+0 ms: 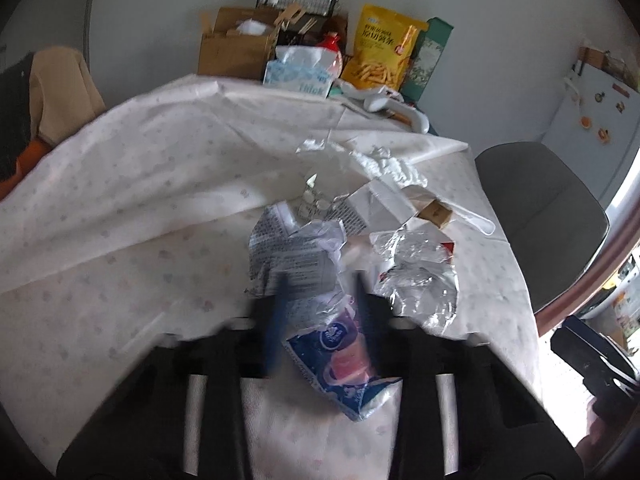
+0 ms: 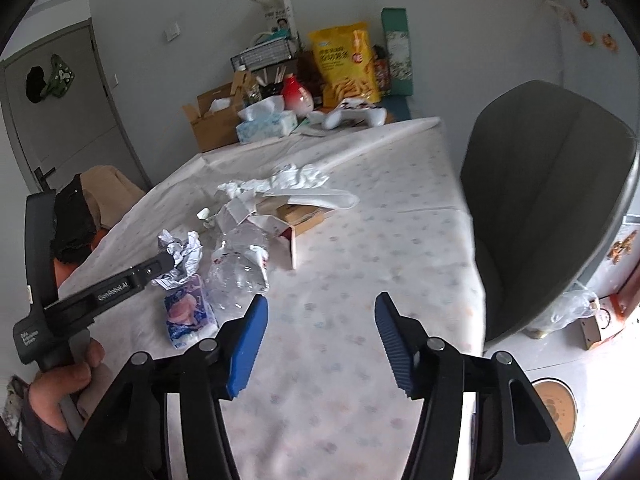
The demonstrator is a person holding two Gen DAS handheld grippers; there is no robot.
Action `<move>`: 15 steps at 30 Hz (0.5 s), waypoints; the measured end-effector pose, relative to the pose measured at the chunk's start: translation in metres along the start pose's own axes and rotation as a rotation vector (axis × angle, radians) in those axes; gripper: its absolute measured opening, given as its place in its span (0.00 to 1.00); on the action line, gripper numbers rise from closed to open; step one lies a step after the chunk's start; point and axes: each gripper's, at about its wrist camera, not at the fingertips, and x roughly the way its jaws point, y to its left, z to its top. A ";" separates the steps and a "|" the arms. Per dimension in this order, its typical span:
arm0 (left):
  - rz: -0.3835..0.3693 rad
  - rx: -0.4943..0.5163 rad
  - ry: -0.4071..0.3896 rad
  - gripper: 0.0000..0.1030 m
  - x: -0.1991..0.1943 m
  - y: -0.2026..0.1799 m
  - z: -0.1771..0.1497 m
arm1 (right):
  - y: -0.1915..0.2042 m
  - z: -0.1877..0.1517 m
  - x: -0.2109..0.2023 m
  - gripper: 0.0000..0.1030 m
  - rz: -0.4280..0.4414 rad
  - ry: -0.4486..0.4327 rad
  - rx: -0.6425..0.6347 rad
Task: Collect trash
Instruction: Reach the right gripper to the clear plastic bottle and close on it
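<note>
Where left wrist view blurs, left hand-held gripper (image 1: 320,300) straddles blue tissue packet (image 1: 344,356) and crumpled printed paper (image 1: 292,256) on counter (image 1: 120,208); grip cannot be judged. Crushed clear bottle (image 1: 416,276) just beside.

Right wrist view: right hand-held gripper (image 2: 320,320) wide apart, holding nothing, hovering near bottle (image 2: 238,268), likely next pick-up.

Pale grey walls (image 2: 460,20); grey door (image 2: 60,112) (left); grey chair (image 2: 552,200) beside cloth-covered table (image 2: 380,208).
</note>
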 end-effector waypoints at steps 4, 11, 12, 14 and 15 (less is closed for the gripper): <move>0.009 -0.022 -0.023 0.04 -0.007 0.007 0.000 | 0.016 0.004 0.019 0.54 0.021 0.029 -0.025; -0.001 -0.039 -0.074 0.02 -0.033 0.019 0.004 | 0.038 0.015 0.060 0.55 0.049 0.081 -0.053; -0.001 -0.041 -0.080 0.02 -0.036 0.020 0.005 | 0.039 0.015 0.063 0.55 0.050 0.086 -0.053; 0.000 -0.046 -0.095 0.02 -0.041 0.023 0.005 | 0.042 0.018 0.075 0.55 0.056 0.103 -0.049; 0.002 -0.049 -0.101 0.02 -0.043 0.024 0.006 | 0.042 0.019 0.080 0.55 0.060 0.110 -0.046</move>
